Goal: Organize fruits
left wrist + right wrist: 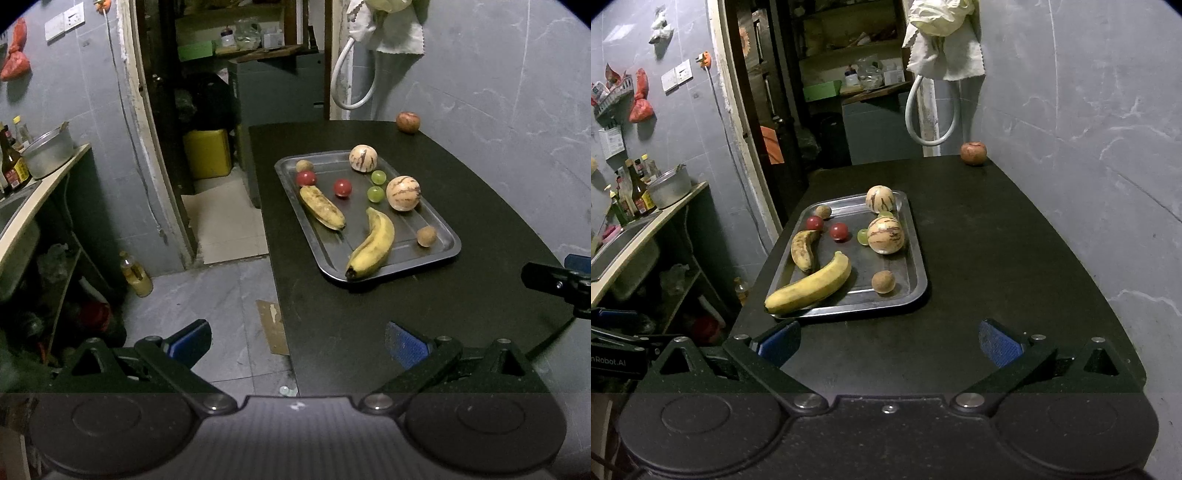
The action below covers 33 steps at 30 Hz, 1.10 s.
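Observation:
A metal tray (pixel 448 242) (pixel 918 291) on the black table holds two bananas (pixel 371 245) (pixel 809 284), two striped cream melons (pixel 403 192) (pixel 885 234), two red tomatoes (pixel 342 187) (pixel 838 231), green grapes (pixel 375 194) (pixel 863 236) and two small brown fruits (pixel 426 236) (pixel 883 281). A reddish apple (pixel 408 122) (pixel 973 153) sits alone at the table's far corner by the wall. My left gripper (pixel 297 345) is open over the table's near left edge. My right gripper (pixel 888 341) is open above the near table, short of the tray. Both hold nothing.
The black table (pixel 443 325) (pixel 1015 258) stands against a grey wall on the right. At the left are a counter with a pot (pixel 50 149) (pixel 670 187) and bottles, and a doorway with a yellow jerrycan (pixel 207 153). A bottle (pixel 136 275) stands on the floor.

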Each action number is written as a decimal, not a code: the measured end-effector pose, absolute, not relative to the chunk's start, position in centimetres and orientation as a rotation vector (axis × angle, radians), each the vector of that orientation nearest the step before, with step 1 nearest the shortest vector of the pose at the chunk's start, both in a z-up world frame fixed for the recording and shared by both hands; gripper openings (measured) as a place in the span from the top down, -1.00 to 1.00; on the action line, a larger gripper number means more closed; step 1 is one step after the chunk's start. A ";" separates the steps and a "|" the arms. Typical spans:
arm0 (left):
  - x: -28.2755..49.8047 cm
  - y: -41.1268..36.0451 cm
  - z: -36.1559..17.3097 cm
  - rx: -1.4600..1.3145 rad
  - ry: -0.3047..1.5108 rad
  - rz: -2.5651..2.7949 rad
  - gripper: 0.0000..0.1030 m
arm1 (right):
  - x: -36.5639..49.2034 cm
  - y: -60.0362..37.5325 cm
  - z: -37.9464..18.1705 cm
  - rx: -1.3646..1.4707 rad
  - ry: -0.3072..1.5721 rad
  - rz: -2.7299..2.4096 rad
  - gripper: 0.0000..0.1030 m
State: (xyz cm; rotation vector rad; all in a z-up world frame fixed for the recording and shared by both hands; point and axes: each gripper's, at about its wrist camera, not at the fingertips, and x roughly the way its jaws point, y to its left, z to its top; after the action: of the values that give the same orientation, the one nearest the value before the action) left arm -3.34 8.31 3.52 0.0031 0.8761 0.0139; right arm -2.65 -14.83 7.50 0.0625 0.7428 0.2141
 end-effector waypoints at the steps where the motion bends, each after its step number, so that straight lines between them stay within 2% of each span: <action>1: -3.3 8.3 3.5 0.003 0.876 0.012 -0.99 | -2.7 -14.8 7.5 0.062 0.743 0.213 -0.99; 33: -3.3 8.4 3.6 -0.001 0.867 0.013 -0.99 | -2.7 -14.9 7.6 0.064 0.739 0.220 -0.99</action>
State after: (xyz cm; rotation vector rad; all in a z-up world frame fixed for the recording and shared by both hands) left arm -3.31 8.41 3.58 -0.0007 0.8671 0.0127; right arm -2.68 -14.88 7.59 0.0636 0.7390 0.2200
